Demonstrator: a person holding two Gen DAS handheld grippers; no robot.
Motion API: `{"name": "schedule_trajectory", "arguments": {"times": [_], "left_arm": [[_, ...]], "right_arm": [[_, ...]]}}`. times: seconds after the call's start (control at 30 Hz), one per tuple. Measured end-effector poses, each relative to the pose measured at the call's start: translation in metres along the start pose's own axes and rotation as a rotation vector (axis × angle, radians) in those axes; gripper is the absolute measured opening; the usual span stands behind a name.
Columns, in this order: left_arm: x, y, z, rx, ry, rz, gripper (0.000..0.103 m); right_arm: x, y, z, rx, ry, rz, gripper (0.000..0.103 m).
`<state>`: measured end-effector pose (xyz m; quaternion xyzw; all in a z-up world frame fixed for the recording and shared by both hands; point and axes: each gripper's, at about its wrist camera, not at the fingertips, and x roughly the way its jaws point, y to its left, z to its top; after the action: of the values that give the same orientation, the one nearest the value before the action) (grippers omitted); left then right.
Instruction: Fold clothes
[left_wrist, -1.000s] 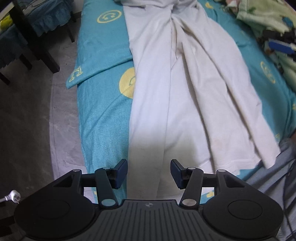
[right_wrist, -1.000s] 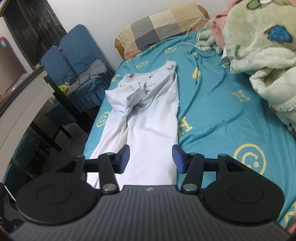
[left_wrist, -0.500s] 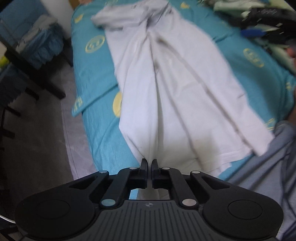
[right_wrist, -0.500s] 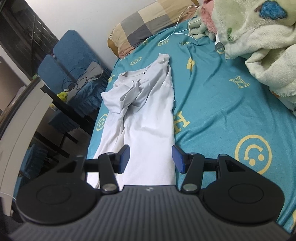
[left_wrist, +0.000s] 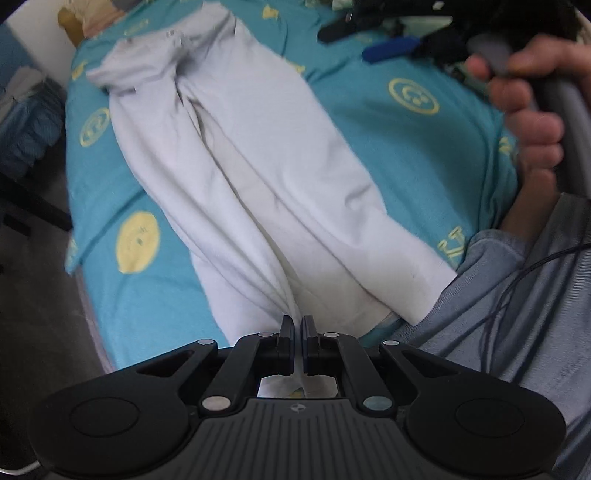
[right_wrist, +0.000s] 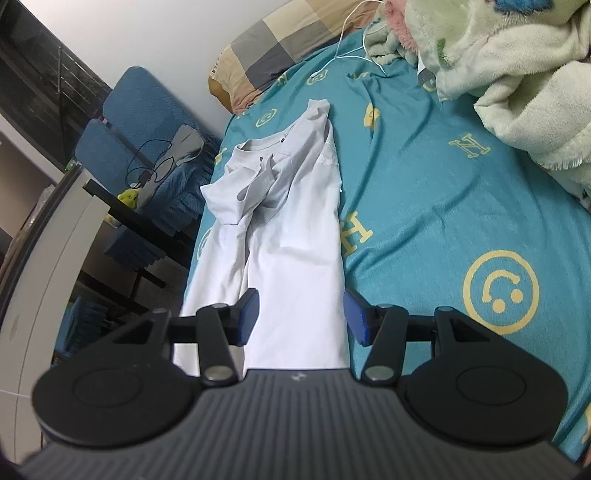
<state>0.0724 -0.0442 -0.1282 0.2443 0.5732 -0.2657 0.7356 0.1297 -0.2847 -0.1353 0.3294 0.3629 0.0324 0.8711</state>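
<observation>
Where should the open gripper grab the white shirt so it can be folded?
Probably the bottom hem corner of the white shirt on the right gripper side, coming in low from the foot of the bed. That edge lies flat and free there, and the left gripper already pinches the hem.

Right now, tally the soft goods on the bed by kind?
White T-shirt: 1
Checked pillow: 1
Fluffy blanket: 1
Teal bedsheet: 1
Total: 4
</observation>
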Motion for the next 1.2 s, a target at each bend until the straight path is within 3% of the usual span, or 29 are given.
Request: {"name": "schedule_trajectory", "arguments": {"times": [0.07,0.17,0.23,0.3,0.4,0.57,0.7,0.9,1.0,1.2], "left_arm": [[0.012,0.012,-0.006,-0.057,0.005,-0.031,0.008],[0.011,0.035,-0.013,-0.167,-0.038,-0.093,0.026],[0.005,0.053,-0.018,-0.267,-0.103,-0.141,0.052],[0.001,0.07,-0.022,-0.379,-0.175,-0.188,0.063],[0.01,0.094,-0.027,-0.536,-0.256,-0.225,0.071],[0.044,0.116,-0.029,-0.609,-0.198,-0.17,0.072],[0.049,0.117,-0.026,-0.595,-0.2,-0.2,0.078],[0.057,0.116,-0.035,-0.592,-0.206,-0.246,0.08],[0.057,0.111,-0.037,-0.566,-0.196,-0.279,0.079],[0.059,0.101,-0.04,-0.507,-0.166,-0.345,0.063]], "right_arm": [[0.002,-0.001,-0.002,-0.002,0.017,0.004,0.054],[0.006,-0.002,-0.004,-0.005,0.045,0.01,0.054],[0.008,-0.004,-0.008,0.001,0.072,0.02,0.054],[0.012,-0.007,-0.013,0.019,0.11,0.029,0.054],[0.016,-0.008,-0.023,0.032,0.173,0.014,0.054],[0.012,-0.011,-0.05,0.053,0.283,0.025,0.054],[0.006,-0.017,-0.066,0.097,0.319,-0.014,0.054],[0.022,-0.011,-0.078,0.045,0.393,-0.077,0.054],[0.03,0.001,-0.088,-0.032,0.434,-0.088,0.054],[0.027,0.026,-0.11,-0.183,0.464,-0.133,0.054]]}}
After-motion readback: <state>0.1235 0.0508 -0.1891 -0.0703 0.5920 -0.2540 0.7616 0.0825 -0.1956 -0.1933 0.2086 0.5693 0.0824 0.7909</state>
